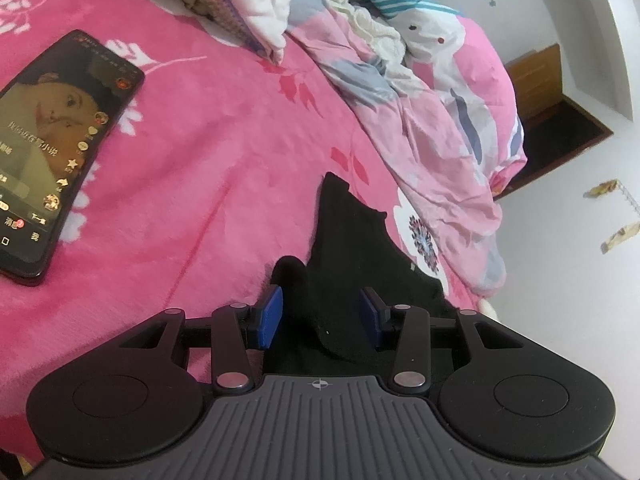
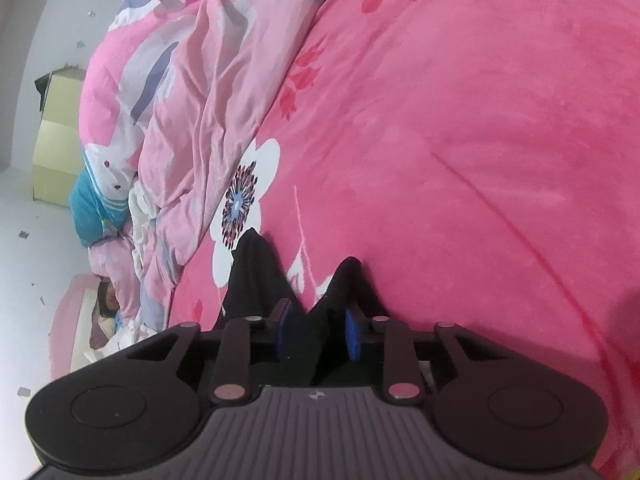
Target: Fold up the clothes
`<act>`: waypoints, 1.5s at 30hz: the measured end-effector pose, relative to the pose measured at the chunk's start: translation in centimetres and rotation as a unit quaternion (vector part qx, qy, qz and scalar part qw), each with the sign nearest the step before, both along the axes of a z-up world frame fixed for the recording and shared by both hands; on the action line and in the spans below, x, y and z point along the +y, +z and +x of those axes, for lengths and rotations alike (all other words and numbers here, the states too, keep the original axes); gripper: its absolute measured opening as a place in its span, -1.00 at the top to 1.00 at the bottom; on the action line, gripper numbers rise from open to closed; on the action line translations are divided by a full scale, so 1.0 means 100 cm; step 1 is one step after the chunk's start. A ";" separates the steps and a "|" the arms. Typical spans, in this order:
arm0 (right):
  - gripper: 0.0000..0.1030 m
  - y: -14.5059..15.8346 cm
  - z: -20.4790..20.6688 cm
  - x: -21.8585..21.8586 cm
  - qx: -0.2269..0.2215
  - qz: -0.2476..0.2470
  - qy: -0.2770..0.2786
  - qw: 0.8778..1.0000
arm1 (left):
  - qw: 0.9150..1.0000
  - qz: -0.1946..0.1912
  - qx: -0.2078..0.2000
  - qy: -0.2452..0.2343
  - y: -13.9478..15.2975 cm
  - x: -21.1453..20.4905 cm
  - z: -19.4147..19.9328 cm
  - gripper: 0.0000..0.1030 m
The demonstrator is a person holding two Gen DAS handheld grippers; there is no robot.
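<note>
So the pink floral bed fills pretty much everything ahead of both tools, with a crumpled pink duvet running along its far side. The thing that matters is the black garment: it sits right at the tips of both tools and stretches away from them, long axis roughly straight ahead in each view.

In the left wrist view the left tool has its blue pads spread, with black cloth lying in the gap between them but not pinched as far as I can see. The right tool has its pads closer together with cloth bunched between them; it looks like it's gripping, and two peaks of fabric stick up just past the tips (can't tell which edge of the garment that is).

Both tools are about equally near. A phone lies off to the left tool's left, well apart.
</note>
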State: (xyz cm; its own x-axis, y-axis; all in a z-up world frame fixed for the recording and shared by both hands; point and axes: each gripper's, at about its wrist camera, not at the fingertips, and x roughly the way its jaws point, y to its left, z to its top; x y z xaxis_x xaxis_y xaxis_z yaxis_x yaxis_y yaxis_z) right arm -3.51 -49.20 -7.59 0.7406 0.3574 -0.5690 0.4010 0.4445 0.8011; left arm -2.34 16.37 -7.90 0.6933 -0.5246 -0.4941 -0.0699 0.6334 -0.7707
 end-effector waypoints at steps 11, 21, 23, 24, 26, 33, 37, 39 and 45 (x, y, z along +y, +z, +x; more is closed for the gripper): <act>0.71 -0.001 0.010 0.005 0.001 -0.005 0.009 1.000 | 0.999 -0.045 0.030 -0.001 -0.009 0.007 0.010 0.20; 0.71 -0.004 0.013 0.006 0.003 -0.001 0.005 1.000 | 0.997 -0.060 0.044 -0.020 -0.009 -0.004 0.017 0.20; 0.71 -0.005 0.014 0.006 0.003 -0.001 0.005 1.000 | 0.997 -0.051 0.052 -0.020 -0.010 -0.006 0.019 0.20; 0.71 -0.006 0.014 0.006 0.003 -0.001 0.005 1.000 | 0.997 -0.043 0.056 -0.021 -0.011 -0.007 0.021 0.20; 0.71 -0.007 0.015 0.005 0.002 -0.001 0.006 1.000 | 0.998 -0.008 0.056 -0.025 -0.008 -0.012 0.023 0.20; 0.93 0.003 0.015 0.008 -0.036 -0.020 0.010 0.999 | 0.996 0.085 0.012 -0.035 0.012 -0.032 0.028 0.80; 0.94 0.025 0.019 0.010 -0.063 -0.051 0.014 0.997 | 0.996 0.087 -0.015 -0.020 0.026 -0.031 0.033 0.89; 0.94 0.036 0.024 0.010 -0.073 -0.058 0.016 0.996 | 0.997 0.079 -0.019 -0.010 0.031 -0.027 0.041 0.90; 0.94 0.054 0.055 0.008 -0.088 -0.071 0.016 0.993 | 0.998 0.059 -0.020 0.023 0.034 -0.019 0.071 0.91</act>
State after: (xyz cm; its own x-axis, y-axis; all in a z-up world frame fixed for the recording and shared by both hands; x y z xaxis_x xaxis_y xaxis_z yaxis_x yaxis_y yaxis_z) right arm 1.97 -48.41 -2.16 0.8224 0.3084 -0.4781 0.2438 0.5682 0.7860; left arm 4.78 14.47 -4.45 0.7351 -0.4323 -0.5223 -0.0714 0.7167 -0.6937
